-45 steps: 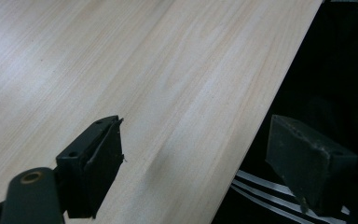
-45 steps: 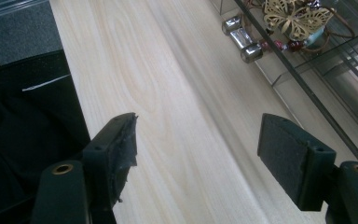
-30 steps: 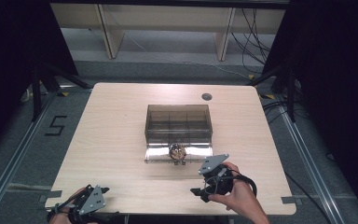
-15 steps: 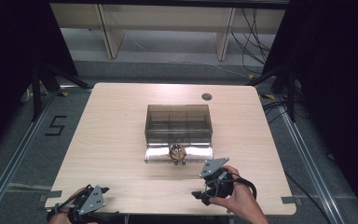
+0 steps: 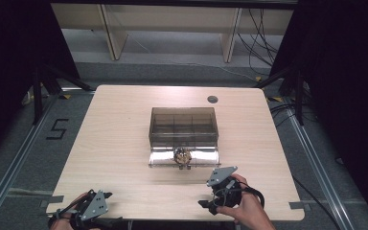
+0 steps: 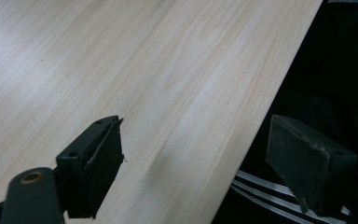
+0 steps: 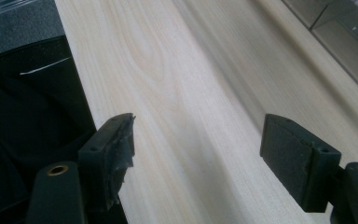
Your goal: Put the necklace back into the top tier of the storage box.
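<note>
A smoky transparent box (image 5: pixel 183 125) is sitting at the centre of the high view, on the wooden table (image 5: pixel 115 143). Its interior is divided into compartments (their contents cannot be made out). Its lid (image 5: pixel 163 156) is lying open and flat against the lower edge of the box, and a small brown object (image 5: pixel 182 155) is resting on that lid, near its middle.

The right gripper (image 5: pixel 206 203) is hovering at the lower right of the frame, near the lid but apart from it. Its jaws are standing wide apart, holding nothing. The left gripper (image 5: pixel 106 195) is sitting at the lower left, at the table edge, jaws likewise spread and empty.
</note>
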Available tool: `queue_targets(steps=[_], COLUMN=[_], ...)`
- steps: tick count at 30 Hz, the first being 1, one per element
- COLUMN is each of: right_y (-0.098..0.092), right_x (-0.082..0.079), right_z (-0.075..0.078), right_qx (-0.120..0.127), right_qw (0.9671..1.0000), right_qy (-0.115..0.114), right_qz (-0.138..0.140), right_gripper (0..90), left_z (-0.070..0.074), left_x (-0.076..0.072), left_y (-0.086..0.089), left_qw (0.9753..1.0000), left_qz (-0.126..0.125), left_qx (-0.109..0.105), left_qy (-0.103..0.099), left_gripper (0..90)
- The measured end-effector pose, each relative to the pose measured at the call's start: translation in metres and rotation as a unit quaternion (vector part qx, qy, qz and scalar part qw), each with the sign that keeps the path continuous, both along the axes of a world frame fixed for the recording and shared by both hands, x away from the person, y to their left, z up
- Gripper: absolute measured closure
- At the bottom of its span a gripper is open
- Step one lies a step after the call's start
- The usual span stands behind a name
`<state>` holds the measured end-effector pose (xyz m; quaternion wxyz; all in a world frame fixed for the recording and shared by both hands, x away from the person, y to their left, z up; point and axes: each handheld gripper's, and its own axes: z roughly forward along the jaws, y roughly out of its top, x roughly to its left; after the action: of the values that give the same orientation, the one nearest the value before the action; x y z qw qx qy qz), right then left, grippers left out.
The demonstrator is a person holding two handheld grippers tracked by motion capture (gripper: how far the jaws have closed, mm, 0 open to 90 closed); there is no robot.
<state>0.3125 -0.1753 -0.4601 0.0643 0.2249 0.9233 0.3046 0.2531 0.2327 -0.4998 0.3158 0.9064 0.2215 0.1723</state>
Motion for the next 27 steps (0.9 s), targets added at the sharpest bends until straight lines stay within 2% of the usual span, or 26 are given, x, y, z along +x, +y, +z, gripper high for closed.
queue_targets(steps=[2, 3, 4, 6, 7, 9, 11, 12, 13, 14, 16, 18, 20, 24, 25, 27], right_y=[0.000, -0.002, -0.002, -0.003, -0.003, -0.005, -0.006, -0.006, -0.007, -0.008, -0.010, -0.010, -0.012, -0.013, -0.013, -0.016], right_x=[0.000, -0.001, -0.003, -0.004, -0.006, -0.007, -0.008, -0.010, -0.009, -0.009, -0.009, -0.011, -0.013, -0.014, -0.014, -0.017], right_z=[-0.001, 0.000, -0.003, -0.003, -0.005, -0.006, -0.008, -0.008, -0.010, -0.010, -0.011, -0.013, -0.013, -0.018, -0.018, -0.017], right_qx=[0.002, -0.002, 0.002, 0.000, 0.003, -0.001, 0.006, 0.006, 0.007, 0.007, 0.007, 0.012, 0.007, 0.011, 0.019, 0.015], right_qw=[1.0000, 1.0000, 1.0000, 1.0000, 0.9999, 1.0000, 1.0000, 0.9998, 0.9999, 0.9998, 0.9999, 0.9998, 0.9996, 0.9994, 0.9996, 0.9993], right_qy=[-0.003, 0.002, 0.003, 0.004, 0.009, 0.007, 0.003, 0.010, 0.000, -0.002, 0.001, 0.004, 0.013, -0.003, 0.005, 0.008], right_qz=[0.008, 0.008, -0.001, 0.005, -0.005, 0.000, -0.002, -0.014, -0.014, -0.020, -0.011, -0.017, -0.024, -0.032, -0.022, -0.032], right_gripper=[26.8, 26.6, 26.5, 26.4, 26.4, 26.0, 25.0, 24.6, 23.7, 23.0, 22.2, 21.8, 21.5, 21.4, 21.5, 21.6], left_z=[0.000, 0.000, 0.000, 0.000, 0.000, 0.000, 0.000, 0.000, 0.000, 0.000, 0.000, 0.000, 0.000, 0.000, 0.000, 0.000], left_x=[0.000, 0.000, 0.000, 0.000, 0.000, 0.000, 0.000, 0.000, 0.000, 0.000, 0.000, 0.000, 0.000, 0.000, 0.000, 0.000], left_y=[0.000, 0.000, 0.000, 0.000, 0.000, 0.000, 0.000, 0.000, 0.000, 0.000, 0.000, 0.000, 0.000, 0.000, 0.000, 0.000], left_qw=[1.0000, 1.0000, 1.0000, 1.0000, 1.0000, 1.0000, 1.0000, 1.0000, 1.0000, 1.0000, 1.0000, 1.0000, 1.0000, 1.0000, 1.0000, 1.0000], left_qz=[0.000, 0.001, 0.001, 0.000, 0.000, 0.000, 0.000, 0.000, 0.000, 0.000, 0.000, 0.000, 0.000, 0.000, 0.000, 0.000], left_qx=[0.000, 0.000, -0.001, 0.000, 0.000, 0.000, 0.000, 0.000, 0.000, 0.000, -0.001, 0.000, -0.001, -0.001, -0.001, -0.001], left_qy=[0.000, -0.001, 0.000, 0.000, 0.000, 0.000, 0.000, 0.000, 0.000, 0.000, 0.000, 0.000, 0.000, 0.000, 0.000, 0.000], left_gripper=[18.0, 18.1, 18.0, 18.0, 18.0, 18.0, 18.0, 18.0, 18.0, 18.0, 18.0, 18.0, 18.0, 18.0, 18.0, 18.0])
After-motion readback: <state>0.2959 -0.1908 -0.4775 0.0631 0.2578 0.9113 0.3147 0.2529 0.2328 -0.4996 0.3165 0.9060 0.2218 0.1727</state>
